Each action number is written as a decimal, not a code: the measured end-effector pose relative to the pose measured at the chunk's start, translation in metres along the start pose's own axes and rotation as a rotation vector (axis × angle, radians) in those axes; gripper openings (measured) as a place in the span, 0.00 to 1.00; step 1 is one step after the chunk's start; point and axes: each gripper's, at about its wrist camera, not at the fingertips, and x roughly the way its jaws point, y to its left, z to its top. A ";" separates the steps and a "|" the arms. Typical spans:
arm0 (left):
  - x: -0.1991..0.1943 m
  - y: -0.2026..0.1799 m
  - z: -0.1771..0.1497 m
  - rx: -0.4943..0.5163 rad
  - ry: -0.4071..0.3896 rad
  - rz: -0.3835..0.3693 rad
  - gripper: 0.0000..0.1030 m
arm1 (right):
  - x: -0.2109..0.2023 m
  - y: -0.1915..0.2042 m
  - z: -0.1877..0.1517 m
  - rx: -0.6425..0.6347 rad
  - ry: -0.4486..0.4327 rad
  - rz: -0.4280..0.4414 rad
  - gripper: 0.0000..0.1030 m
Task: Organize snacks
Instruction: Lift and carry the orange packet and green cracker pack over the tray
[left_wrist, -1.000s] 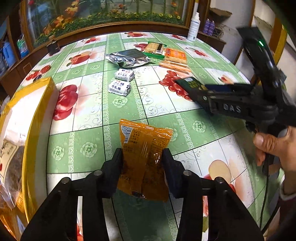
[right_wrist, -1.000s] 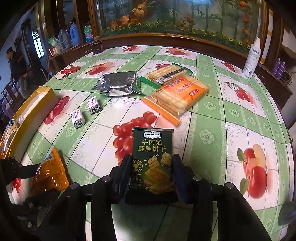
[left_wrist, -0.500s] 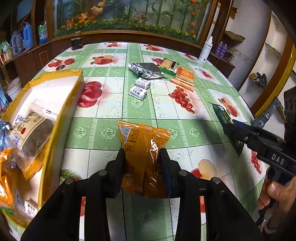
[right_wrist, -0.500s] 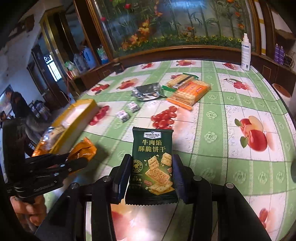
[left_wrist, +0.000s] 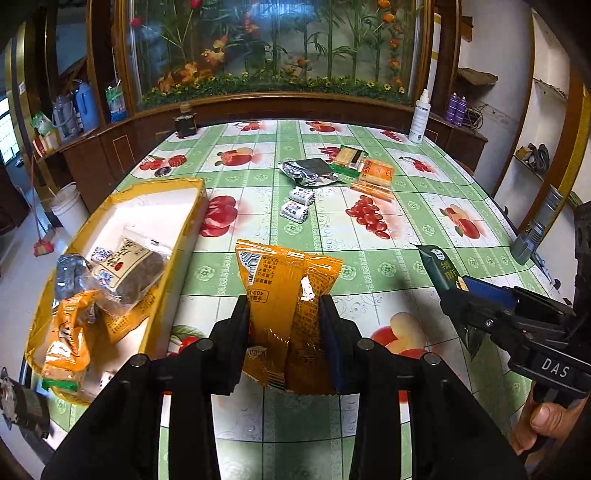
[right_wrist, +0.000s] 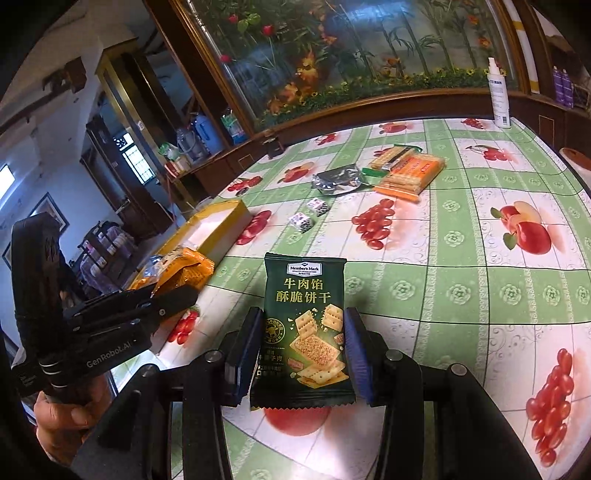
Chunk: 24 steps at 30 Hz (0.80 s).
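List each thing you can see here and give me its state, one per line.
left gripper: shut on the orange snack packet, lifted.
right gripper: shut on the green cracker packet, lifted.
yellow box: open, partly filled.
silver pouch: lying flat on the table.
spray bottle: upright.

Both views are bright and evenly lit, with soft daylight and no hard-edged shadows. The glossy tablecloth (left_wrist: 406, 206) throws pale patches of glare, strongest at its near end in the left wrist view and along its far right part in the right wrist view. A bright window (right_wrist: 135, 166) at the left of the right wrist view is blown out to white. The silver foil packet (left_wrist: 308, 171) glints. Fisheye distortion bends the table's edges and the wooden cabinet rail (left_wrist: 288, 99) into curves, and the corners fall into black vignette. Centres are sharp; printing on the green biscuit packet (right_wrist: 304, 325) reads clearly, while the edges soften and smear.
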 end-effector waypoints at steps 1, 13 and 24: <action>-0.002 0.001 -0.001 -0.002 -0.003 0.005 0.33 | -0.001 0.003 -0.001 -0.003 -0.003 0.001 0.44; -0.012 0.026 -0.003 -0.058 -0.027 0.037 0.33 | 0.004 0.030 -0.005 -0.033 0.012 0.052 0.44; -0.014 0.045 -0.007 -0.101 -0.029 0.060 0.33 | 0.011 0.046 -0.007 -0.055 0.019 0.074 0.44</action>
